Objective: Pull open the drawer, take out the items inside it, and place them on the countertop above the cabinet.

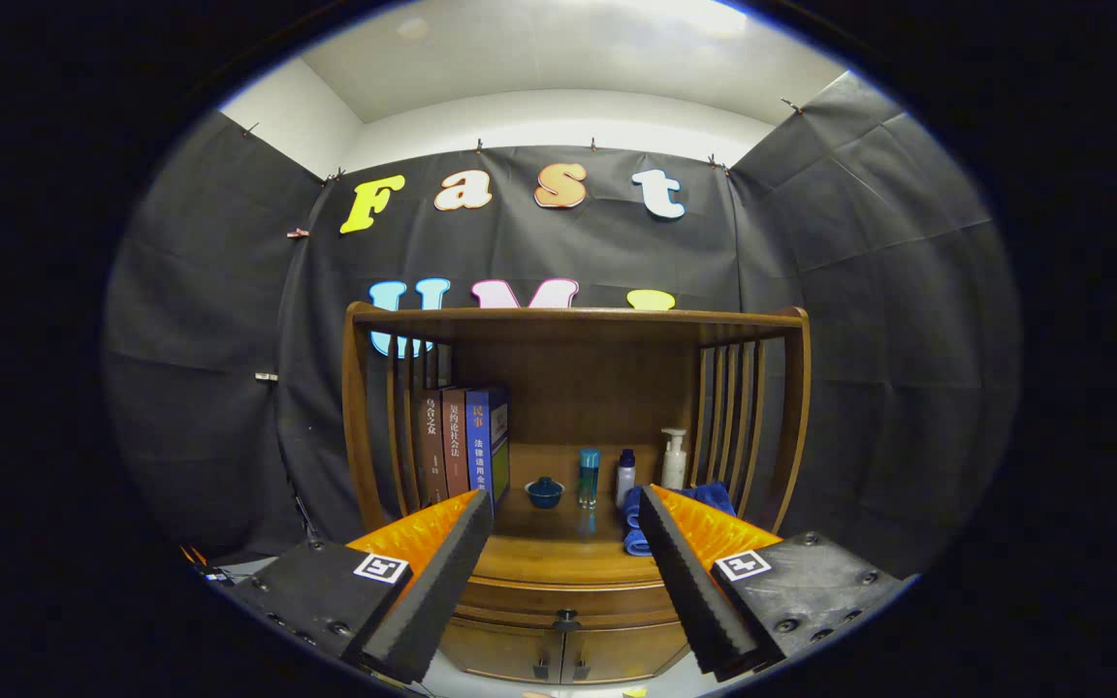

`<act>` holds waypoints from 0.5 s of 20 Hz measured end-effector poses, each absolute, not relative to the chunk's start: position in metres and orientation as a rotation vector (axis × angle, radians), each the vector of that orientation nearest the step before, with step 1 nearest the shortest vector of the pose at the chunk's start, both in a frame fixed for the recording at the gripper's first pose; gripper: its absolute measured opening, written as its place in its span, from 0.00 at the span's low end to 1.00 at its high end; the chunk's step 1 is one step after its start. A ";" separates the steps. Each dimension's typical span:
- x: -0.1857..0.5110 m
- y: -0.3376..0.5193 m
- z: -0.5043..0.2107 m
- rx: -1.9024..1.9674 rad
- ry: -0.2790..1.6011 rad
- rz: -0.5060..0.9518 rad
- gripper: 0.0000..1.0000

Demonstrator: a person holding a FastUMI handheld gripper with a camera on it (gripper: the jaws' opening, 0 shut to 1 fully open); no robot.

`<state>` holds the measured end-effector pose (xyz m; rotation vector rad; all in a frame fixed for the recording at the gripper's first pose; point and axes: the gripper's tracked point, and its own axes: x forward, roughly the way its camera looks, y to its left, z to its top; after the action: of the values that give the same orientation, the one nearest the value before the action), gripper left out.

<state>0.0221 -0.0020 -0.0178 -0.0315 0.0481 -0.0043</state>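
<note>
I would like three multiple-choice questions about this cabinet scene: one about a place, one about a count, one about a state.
1. Where is the small blue lidded bowl?
A. on the countertop, right of the books
B. inside the drawer
C. on the top shelf

2. How many books stand upright?
A. one
B. three
C. five

3. How is the drawer?
A. pulled out
B. closed
C. removed

Answers: 1 A, it sits beside the books; 2 B, three spines show; 3 B, its front lies flush, and the gripper is open ahead of it, holding nothing.

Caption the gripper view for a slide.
Open gripper faces the closed drawer of a wooden cabinet.
</note>
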 end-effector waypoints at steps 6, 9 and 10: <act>0.041 -0.003 -0.059 -0.021 0.109 -0.011 0.99; 0.052 -0.004 -0.088 -0.008 0.151 -0.012 0.99; 0.055 -0.002 -0.101 -0.005 0.169 -0.013 0.99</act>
<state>0.0552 -0.0025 -0.1010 -0.0050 0.1685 -0.0134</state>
